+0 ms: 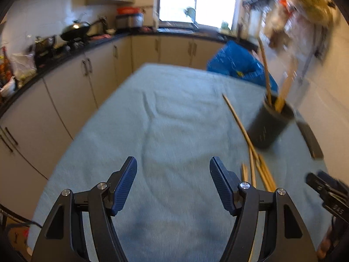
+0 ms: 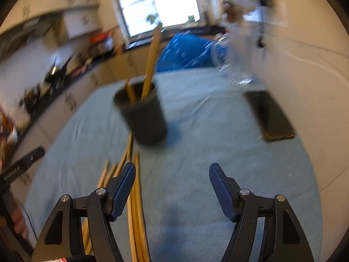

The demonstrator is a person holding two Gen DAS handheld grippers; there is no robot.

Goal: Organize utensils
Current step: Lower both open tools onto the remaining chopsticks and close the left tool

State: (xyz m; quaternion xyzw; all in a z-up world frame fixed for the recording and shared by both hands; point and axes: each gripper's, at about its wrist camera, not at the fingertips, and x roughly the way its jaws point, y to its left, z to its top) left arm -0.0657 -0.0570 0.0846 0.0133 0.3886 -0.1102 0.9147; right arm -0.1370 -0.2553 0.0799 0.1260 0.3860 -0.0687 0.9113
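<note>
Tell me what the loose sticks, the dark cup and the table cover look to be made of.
Loose sticks: probably bamboo or wood, tan, matte, slim and straight.
Dark cup: likely matte plastic, dull black; blur leaves it open.
Table cover: woven cloth, pale blue, wrinkled.

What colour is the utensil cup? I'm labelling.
Dark grey, nearly black cup; clearest in the right wrist view.

Both views are smeared by motion. The holder (image 2: 142,118) is blurred in each; how many sticks (image 2: 150,65) stand in it cannot be counted. The loose chopsticks (image 2: 135,207) run off the bottom edge of the right view and partly behind the left finger (image 2: 122,187). The wall rack (image 1: 301,21) is unreadable. The right gripper (image 1: 327,196) is cut by the left view's edge, its jaws unseen there
</note>
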